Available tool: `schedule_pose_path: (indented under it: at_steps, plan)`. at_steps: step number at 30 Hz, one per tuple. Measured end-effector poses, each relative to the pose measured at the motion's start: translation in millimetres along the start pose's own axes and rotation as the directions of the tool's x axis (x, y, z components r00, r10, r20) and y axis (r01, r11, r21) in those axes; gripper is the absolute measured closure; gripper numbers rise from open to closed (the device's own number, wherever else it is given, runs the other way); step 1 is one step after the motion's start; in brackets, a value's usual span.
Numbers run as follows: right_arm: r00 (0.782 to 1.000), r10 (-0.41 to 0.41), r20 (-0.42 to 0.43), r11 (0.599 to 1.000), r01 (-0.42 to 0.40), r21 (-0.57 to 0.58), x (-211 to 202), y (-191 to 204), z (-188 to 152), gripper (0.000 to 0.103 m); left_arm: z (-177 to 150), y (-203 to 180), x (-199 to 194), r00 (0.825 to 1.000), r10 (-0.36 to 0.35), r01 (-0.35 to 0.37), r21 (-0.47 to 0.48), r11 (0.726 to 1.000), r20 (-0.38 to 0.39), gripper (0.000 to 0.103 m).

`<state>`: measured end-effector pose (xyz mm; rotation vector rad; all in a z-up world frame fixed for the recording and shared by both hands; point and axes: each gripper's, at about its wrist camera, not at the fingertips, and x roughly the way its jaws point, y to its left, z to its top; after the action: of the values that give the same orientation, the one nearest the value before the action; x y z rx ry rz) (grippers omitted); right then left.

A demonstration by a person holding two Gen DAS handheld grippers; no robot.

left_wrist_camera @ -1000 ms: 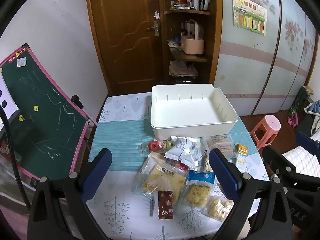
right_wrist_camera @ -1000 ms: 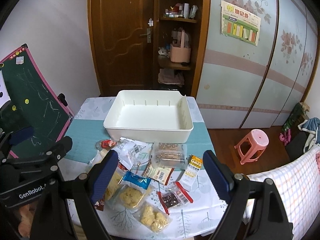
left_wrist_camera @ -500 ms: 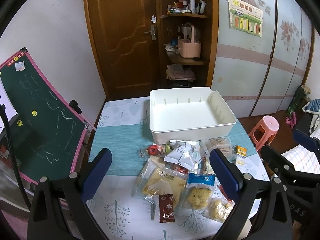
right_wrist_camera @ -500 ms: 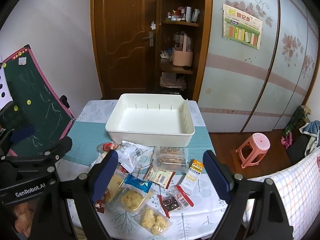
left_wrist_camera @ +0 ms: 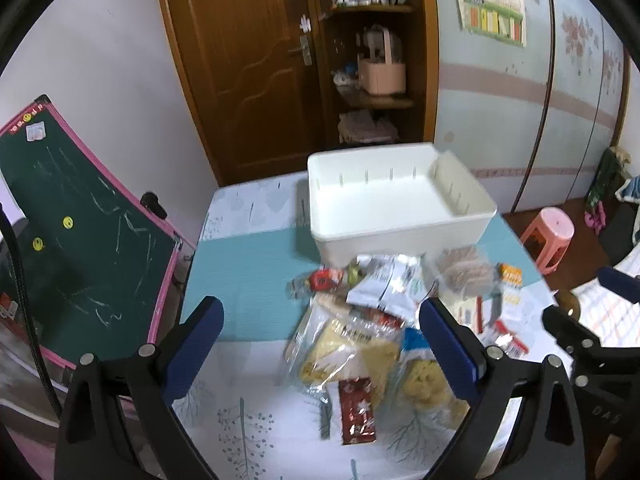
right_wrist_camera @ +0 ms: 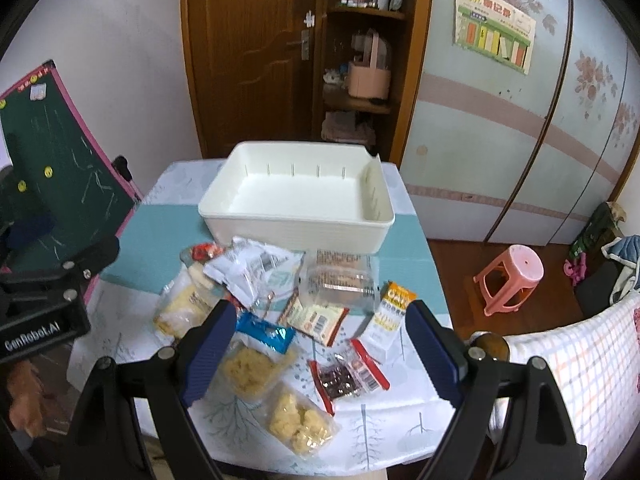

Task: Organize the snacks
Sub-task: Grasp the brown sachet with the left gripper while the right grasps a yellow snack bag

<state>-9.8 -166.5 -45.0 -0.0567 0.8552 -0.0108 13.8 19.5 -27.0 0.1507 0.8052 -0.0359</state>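
One white bin (right_wrist_camera: 298,204) stands on the bench (right_wrist_camera: 160,240), and nothing lies in it: its floor is bare in both views. All other places are given from this bin. The snacks (right_wrist_camera: 280,304) lie in a loose heap just in front of its near wall, none over the rim. Closest to that wall are a white foil packet (right_wrist_camera: 256,268) and a clear tub of biscuits (right_wrist_camera: 340,280); farther out lie a blue-topped bag of yellow puffs (right_wrist_camera: 256,356), a red-edged packet of dark pieces (right_wrist_camera: 344,376) and an orange and white box (right_wrist_camera: 392,308).

Both claws stand wide with nothing between the blue pads. The left claw (left_wrist_camera: 320,356) hangs over the heap's left part, the right claw (right_wrist_camera: 318,354) over its near middle.

Only the left view shows a dark red bar (left_wrist_camera: 357,410) at the heap's outer edge. Only the right view shows the second bag of puffs (right_wrist_camera: 298,420) farthest from the bin, and a bare hand (right_wrist_camera: 26,404) under the left claw's body.
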Motion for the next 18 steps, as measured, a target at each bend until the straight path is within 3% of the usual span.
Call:
schedule_pose_path:
  at_steps: [4,8,13,18]
  plan:
    - [0.999,0.005,-0.036,1.000,-0.006,-0.013,15.8,-2.4,-15.1,0.016,-18.7,-1.2,23.2,0.999,0.010,-0.008,0.027,1.000,-0.046,0.005]
    - [0.996,0.014,-0.091,0.999,-0.017,-0.041,36.0,-4.1,-34.5,0.016,-43.0,-2.9,57.1,0.988,-0.008,0.019,0.064,0.998,-0.157,0.005]
    - [0.975,0.055,-0.213,0.997,-0.066,-0.041,68.3,-10.9,-63.8,0.017,-77.9,5.6,92.5,0.949,-0.067,0.083,0.038,0.996,-0.308,0.005]
    - [0.920,0.187,-0.345,0.982,-0.176,0.063,96.8,-23.1,-89.0,0.017,-103.1,19.1,115.2,0.902,-0.152,0.149,-0.041,0.988,-0.405,0.005]
